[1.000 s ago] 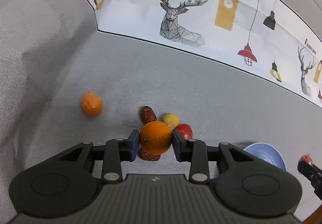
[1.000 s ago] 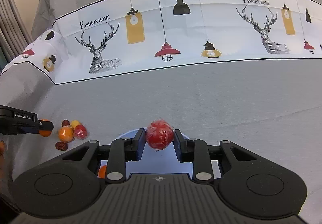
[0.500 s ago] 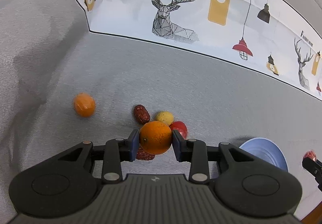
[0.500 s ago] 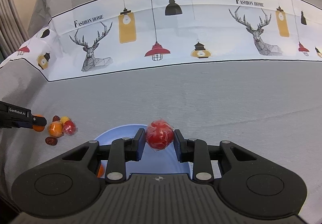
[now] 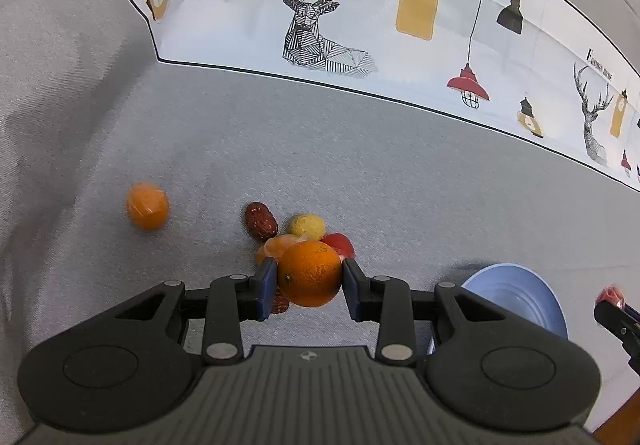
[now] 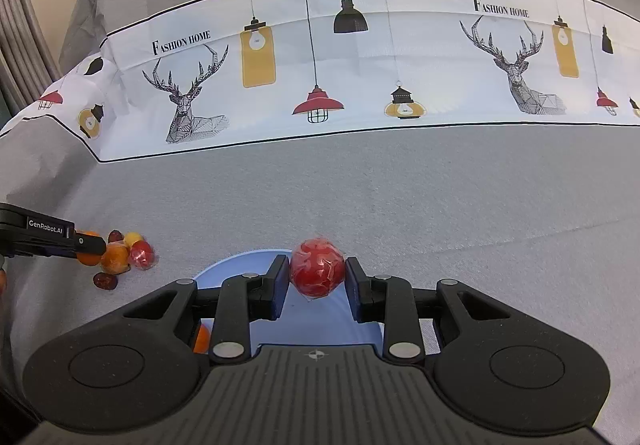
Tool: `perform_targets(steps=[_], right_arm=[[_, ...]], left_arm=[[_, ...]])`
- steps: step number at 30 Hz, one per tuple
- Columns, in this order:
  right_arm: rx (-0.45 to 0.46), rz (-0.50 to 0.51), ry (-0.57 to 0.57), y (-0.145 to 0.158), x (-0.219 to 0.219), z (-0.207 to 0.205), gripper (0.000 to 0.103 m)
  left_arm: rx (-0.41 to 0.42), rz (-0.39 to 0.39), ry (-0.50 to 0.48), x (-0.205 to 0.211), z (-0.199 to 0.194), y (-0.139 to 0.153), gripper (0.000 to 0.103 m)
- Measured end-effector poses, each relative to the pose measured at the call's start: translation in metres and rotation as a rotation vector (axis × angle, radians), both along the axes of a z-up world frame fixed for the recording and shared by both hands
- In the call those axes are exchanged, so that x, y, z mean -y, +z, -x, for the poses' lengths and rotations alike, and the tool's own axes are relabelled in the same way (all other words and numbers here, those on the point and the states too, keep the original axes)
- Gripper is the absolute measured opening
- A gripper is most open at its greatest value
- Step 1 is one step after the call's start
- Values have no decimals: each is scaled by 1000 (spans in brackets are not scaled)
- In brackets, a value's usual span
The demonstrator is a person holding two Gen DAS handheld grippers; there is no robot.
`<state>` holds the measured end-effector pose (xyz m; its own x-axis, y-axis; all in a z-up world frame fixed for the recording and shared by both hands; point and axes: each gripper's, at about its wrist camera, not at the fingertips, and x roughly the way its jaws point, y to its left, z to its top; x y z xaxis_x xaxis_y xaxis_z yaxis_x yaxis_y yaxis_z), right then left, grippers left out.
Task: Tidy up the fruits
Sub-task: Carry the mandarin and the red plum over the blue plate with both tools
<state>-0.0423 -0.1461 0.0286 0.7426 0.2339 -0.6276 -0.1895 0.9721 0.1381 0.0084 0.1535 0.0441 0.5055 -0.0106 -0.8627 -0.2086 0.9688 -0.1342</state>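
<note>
My left gripper [image 5: 309, 277] is shut on an orange [image 5: 310, 272] and holds it just above a pile of small fruits: a dark red date [image 5: 261, 220], a yellow fruit [image 5: 307, 226], a wrapped red fruit [image 5: 339, 244] and another orange one [image 5: 276, 247]. A lone orange fruit [image 5: 147, 206] lies to the left. My right gripper [image 6: 317, 277] is shut on a wrapped red fruit [image 6: 317, 273] above the blue plate [image 6: 240, 265]. An orange fruit [image 6: 201, 339] lies in the plate, mostly hidden. The plate also shows in the left wrist view [image 5: 516, 297].
The grey cloth [image 6: 440, 197] covers the surface, with a white printed band [image 6: 360, 57] of deer and lamps at the back. The pile [image 6: 124, 253] lies left of the plate, with the left gripper [image 6: 52, 235] over it.
The left gripper has lifted the orange slightly, uncovering another orange fruit under it. The right gripper with the red fruit has shifted a little left over the plate.
</note>
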Motion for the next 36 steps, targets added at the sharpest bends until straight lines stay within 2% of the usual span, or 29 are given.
perform_targets(steps=[28,36], right_arm=[[0,3,-2,-1,-1,0,32],[18,20,-54,-1,6,0,32]], left_arm=[[9,11,-27,2,-1,0,39],[62,73,-65,8,0,8,39]])
